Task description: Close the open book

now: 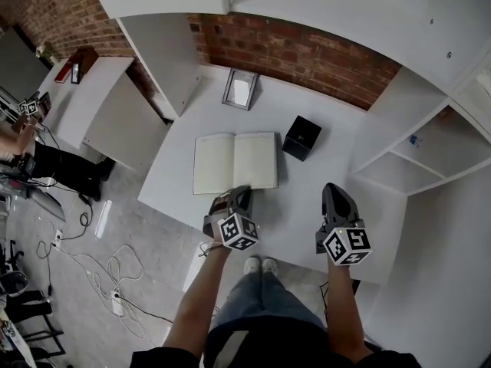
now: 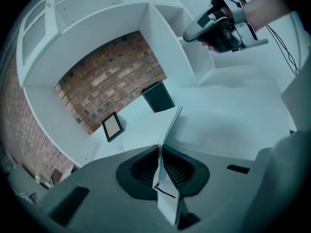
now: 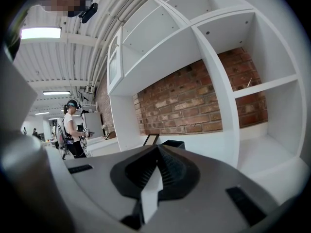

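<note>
An open book with pale blank pages lies flat on the white table. My left gripper is at the book's front edge, near the lower corner of the right-hand page. In the left gripper view a thin sheet of the book stands on edge between the pads of the left gripper, which is shut on it; page or cover, I cannot tell. My right gripper hovers to the right of the book, apart from it. Its jaws are shut with nothing between them.
A black box stands just right of the book's far corner. A small picture frame leans against the brick wall. White shelves rise at the right. Cables lie on the floor at left.
</note>
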Available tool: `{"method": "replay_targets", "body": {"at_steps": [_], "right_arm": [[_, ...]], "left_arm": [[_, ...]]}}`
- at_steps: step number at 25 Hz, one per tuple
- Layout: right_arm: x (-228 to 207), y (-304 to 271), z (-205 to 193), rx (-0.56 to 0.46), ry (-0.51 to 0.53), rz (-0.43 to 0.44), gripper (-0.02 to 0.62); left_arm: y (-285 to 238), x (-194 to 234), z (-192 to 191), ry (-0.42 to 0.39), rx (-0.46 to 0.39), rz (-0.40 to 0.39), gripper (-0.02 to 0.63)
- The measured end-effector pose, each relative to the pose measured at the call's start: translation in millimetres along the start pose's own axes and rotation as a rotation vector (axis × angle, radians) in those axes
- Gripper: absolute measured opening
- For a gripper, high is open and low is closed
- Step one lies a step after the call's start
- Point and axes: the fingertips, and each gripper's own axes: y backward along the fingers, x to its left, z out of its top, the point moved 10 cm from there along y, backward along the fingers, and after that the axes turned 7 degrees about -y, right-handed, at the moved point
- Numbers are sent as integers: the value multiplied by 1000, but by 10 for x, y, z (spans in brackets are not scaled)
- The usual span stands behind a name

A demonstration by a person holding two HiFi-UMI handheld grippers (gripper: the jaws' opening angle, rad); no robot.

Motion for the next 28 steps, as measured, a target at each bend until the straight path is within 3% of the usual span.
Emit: {"method": "replay_targets", "body": {"at_steps": [9, 17, 24, 28], "right_arm": [[99, -101, -2, 11, 12, 37, -2], [206, -199, -26, 21, 16, 68, -2], [326, -275, -48, 36, 26, 94, -2], [356, -316, -56, 42, 28, 101, -2]], "left_arm": [[194, 167, -167, 405, -93, 82, 30], [343, 224, -525, 700, -78, 147, 26], [445, 365, -828, 902, -59, 197, 23], [447, 438, -976, 937, -15, 214, 25]]}}
